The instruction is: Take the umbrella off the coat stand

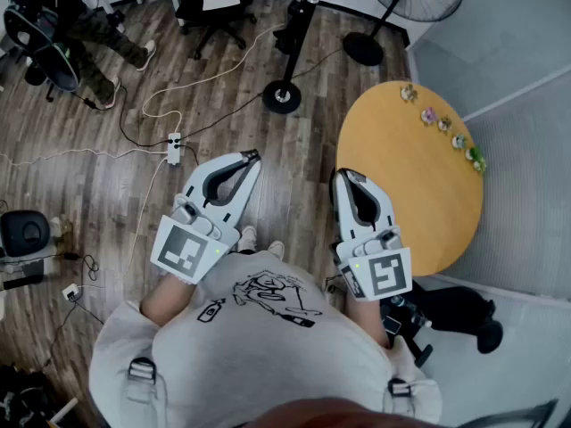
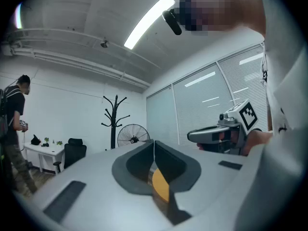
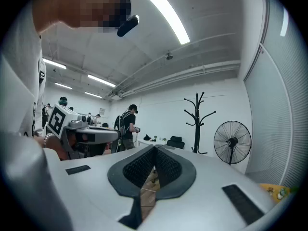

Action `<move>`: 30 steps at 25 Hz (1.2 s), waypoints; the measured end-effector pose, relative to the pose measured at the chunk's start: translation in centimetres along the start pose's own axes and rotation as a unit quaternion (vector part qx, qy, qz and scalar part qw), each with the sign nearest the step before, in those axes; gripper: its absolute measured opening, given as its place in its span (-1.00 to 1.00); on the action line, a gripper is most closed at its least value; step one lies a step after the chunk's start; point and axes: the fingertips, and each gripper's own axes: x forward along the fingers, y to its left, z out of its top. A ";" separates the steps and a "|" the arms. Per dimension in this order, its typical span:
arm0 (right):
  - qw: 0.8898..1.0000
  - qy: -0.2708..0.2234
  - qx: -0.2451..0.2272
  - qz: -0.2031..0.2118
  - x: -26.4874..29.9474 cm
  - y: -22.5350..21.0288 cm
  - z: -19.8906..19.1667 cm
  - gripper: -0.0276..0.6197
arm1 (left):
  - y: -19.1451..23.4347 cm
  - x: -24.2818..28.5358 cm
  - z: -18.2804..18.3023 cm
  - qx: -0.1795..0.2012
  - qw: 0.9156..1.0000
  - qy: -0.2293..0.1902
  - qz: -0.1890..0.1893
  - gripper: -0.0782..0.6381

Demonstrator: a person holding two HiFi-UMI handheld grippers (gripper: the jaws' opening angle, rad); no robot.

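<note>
Left gripper (image 1: 251,157) and right gripper (image 1: 343,176) are held level in front of the person's chest, both with jaws pressed together and nothing between them; round yellow table (image 1: 419,185) sits just right of the right gripper, wood floor (image 1: 107,185) below. Coat stand (image 3: 198,121) stands well apart, across the room by the white wall, pedestal fan (image 3: 232,142) beside it; umbrella can't be made out in any view.

Top of coat stand (image 1: 294,47) beyond upper edge
</note>
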 end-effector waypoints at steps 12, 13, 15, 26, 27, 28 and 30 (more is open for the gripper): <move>1.000 -0.002 0.001 -0.005 0.1 0.1 -0.1 -0.87 | 0.5 -0.3 0.2 -0.043 0.999 -0.023 -0.010 0.23; 1.000 -0.002 0.001 -0.006 0.2 0.1 -0.2 -0.87 | 0.7 -0.2 0.1 -0.044 0.999 -0.021 -0.009 0.23; 1.000 -0.003 0.002 -0.008 0.5 0.1 -0.1 -0.87 | 1.2 -0.3 -0.3 -0.038 0.999 -0.011 -0.004 0.23; 1.000 -0.006 0.007 -0.010 2.7 1.6 0.0 -0.86 | 3.9 -1.4 -0.8 -0.033 0.999 -0.006 0.003 0.21; 1.000 -0.004 0.007 -0.009 2.9 1.9 0.0 -0.86 | 4.2 -1.6 -0.8 -0.032 0.999 -0.006 0.002 0.21; 1.000 -0.003 0.007 -0.009 3.2 2.2 -0.1 -0.86 | 4.5 -1.8 -0.8 -0.031 0.999 -0.006 0.002 0.21; 1.000 -0.002 0.006 -0.010 3.9 2.7 -0.2 -0.86 | 5.1 -2.3 -1.0 -0.029 1.000 -0.005 0.000 0.20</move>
